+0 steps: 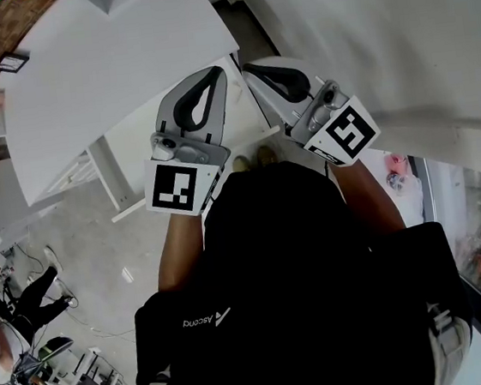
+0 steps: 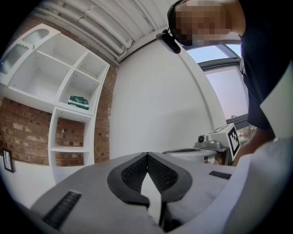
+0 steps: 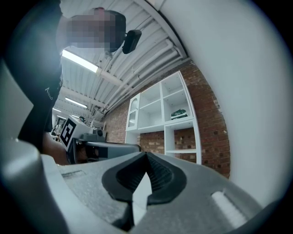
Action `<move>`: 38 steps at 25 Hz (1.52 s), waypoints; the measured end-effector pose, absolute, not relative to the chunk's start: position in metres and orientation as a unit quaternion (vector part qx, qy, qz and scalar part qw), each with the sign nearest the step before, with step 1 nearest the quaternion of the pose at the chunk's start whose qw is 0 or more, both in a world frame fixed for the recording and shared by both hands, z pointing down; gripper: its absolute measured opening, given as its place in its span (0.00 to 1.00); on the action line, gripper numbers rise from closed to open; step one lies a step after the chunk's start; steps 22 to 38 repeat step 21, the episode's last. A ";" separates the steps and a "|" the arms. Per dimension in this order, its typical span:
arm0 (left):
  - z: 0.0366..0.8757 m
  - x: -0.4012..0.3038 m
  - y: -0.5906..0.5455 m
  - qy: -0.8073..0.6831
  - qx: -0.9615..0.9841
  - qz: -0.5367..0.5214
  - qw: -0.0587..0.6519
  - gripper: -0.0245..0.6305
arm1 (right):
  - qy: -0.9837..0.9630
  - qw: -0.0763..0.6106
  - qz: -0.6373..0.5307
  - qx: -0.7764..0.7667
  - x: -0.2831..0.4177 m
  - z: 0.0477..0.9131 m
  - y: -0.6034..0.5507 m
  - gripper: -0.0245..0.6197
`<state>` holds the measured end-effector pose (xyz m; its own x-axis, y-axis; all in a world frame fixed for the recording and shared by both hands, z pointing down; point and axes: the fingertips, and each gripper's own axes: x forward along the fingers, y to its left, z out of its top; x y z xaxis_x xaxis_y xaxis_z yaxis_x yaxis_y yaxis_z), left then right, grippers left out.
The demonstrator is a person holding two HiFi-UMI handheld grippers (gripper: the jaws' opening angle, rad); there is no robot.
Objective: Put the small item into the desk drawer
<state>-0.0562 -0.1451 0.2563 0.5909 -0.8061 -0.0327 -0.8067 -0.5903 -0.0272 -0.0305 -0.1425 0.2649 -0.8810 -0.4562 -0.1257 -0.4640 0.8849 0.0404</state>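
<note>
Left gripper is up at chest height over the white table, jaws pinched together on nothing. Right gripper is just beside it, likewise closed and empty. Small item: can't tell where, no view shows it. The black shirt reads "Ascend".

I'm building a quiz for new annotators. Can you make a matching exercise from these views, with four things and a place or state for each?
Things:
1. left gripper
2. green box
3. brick wall
4. white desk

Places or states:
A. behind the shelves, red-brown
B. ahead of both grippers, seen from above
C. shut, nothing between the jaws
D. lying in a compartment of the white shelf unit

Pairs: 1-C, 2-D, 3-A, 4-B
</note>
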 end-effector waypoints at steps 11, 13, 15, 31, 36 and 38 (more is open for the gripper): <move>0.261 -0.056 -0.142 0.447 -0.894 0.000 0.014 0.04 | 0.968 0.051 0.038 -0.243 -0.027 0.264 -0.140 0.04; 0.261 -0.057 -0.142 0.447 -0.894 -0.001 0.014 0.04 | 0.968 0.050 0.038 -0.244 -0.026 0.264 -0.140 0.04; 0.259 -0.057 -0.143 0.450 -0.893 0.004 0.014 0.04 | 0.968 0.049 0.038 -0.244 -0.026 0.265 -0.141 0.04; 0.261 -0.059 -0.142 0.449 -0.893 0.002 0.015 0.04 | 0.968 0.048 0.036 -0.243 -0.028 0.267 -0.140 0.04; 0.261 -0.059 -0.142 0.449 -0.893 0.002 0.015 0.04 | 0.968 0.048 0.036 -0.243 -0.028 0.267 -0.140 0.04; 0.261 -0.059 -0.142 0.449 -0.893 0.002 0.015 0.04 | 0.968 0.048 0.036 -0.243 -0.028 0.267 -0.140 0.04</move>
